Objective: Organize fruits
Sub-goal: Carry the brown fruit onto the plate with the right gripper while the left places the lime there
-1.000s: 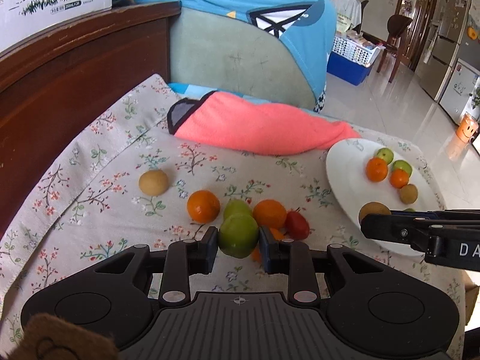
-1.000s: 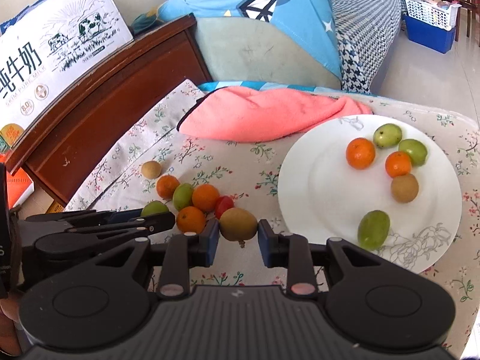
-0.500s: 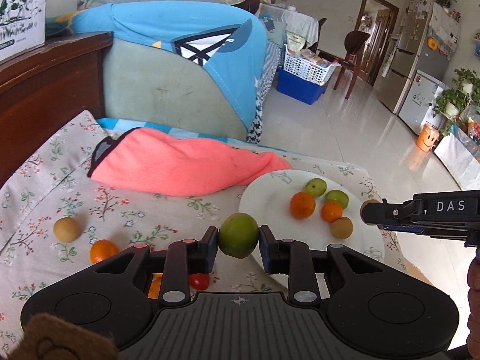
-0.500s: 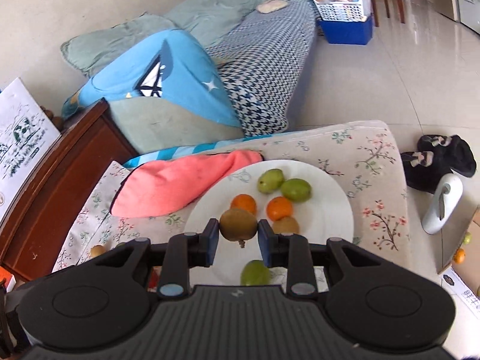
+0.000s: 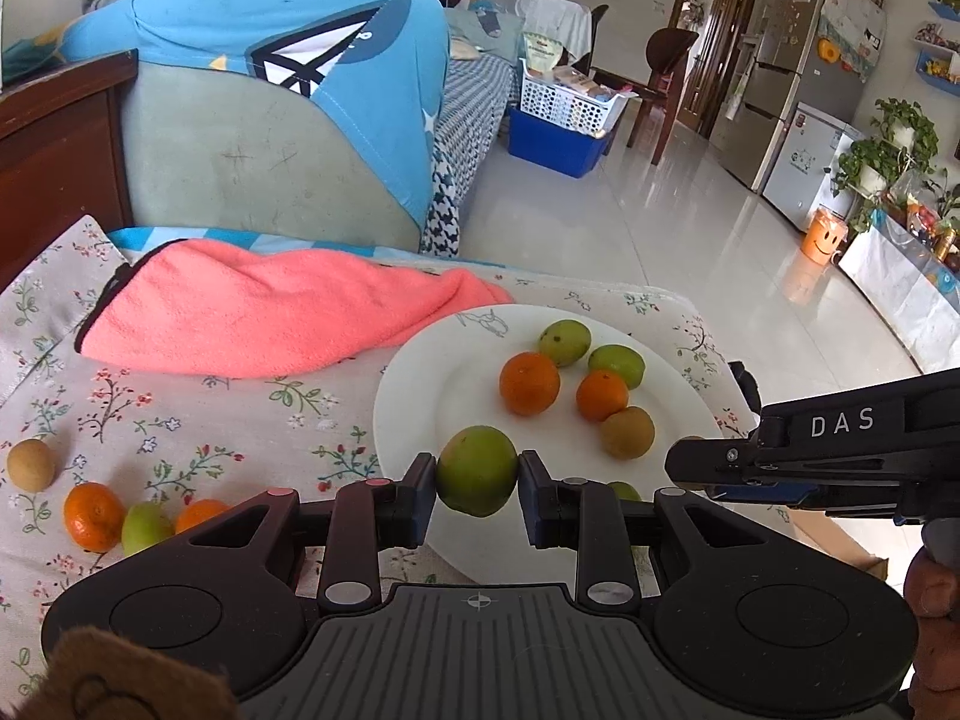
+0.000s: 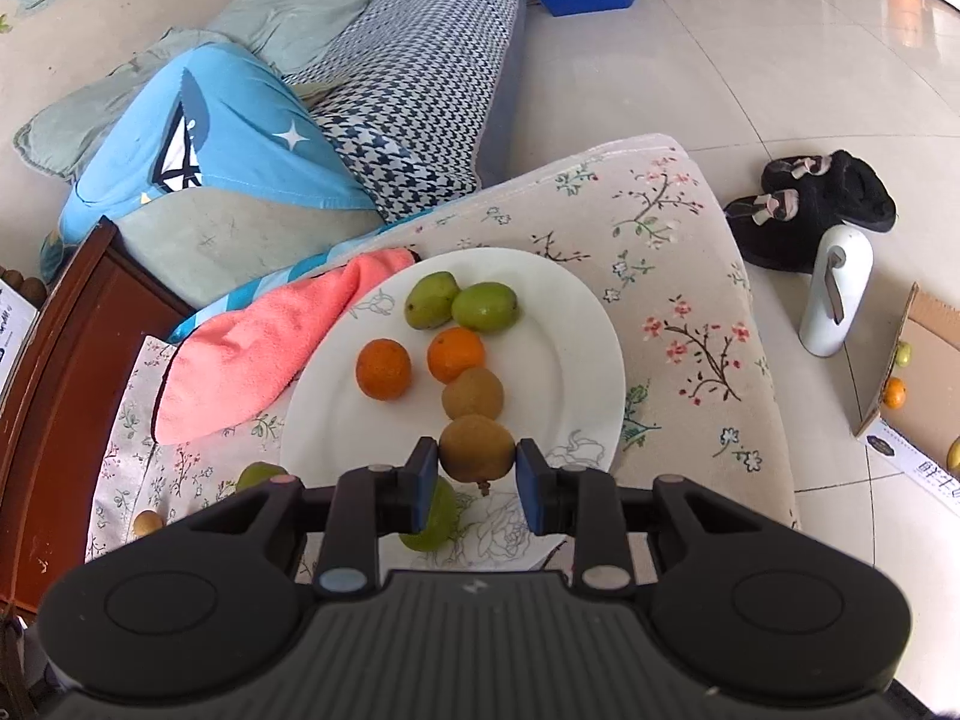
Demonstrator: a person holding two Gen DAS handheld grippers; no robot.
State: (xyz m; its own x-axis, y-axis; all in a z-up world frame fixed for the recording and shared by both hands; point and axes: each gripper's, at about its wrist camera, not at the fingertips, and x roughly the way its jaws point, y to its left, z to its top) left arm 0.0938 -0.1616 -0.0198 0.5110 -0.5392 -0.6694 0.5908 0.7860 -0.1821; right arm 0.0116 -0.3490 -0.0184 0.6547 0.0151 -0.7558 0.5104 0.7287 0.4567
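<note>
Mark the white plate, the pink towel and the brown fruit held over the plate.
white plate (image 6: 576, 324): right wrist view, bare right rim.
pink towel (image 5: 270, 312): left wrist view, middle fold.
brown fruit (image 6: 477, 447): right wrist view, its centre.

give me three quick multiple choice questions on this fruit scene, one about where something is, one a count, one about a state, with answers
1. Where does the pink towel lie?
A. on the floor
B. on the floral cloth, beside the white plate
C. inside the blue bin

2. How many orange fruits lie on the white plate?
A. two
B. four
C. none

3. What is the left hand-held gripper doing?
A. standing open with nothing in it
B. shut on an orange
C. shut on a green fruit

Answers:
1. B, the towel lies on the floral cloth and its end reaches the plate's rim.
2. A, the right wrist view shows two oranges side by side among the green and brown fruits.
3. C, its pads press on the green fruit from both sides, above the plate's near edge.
</note>
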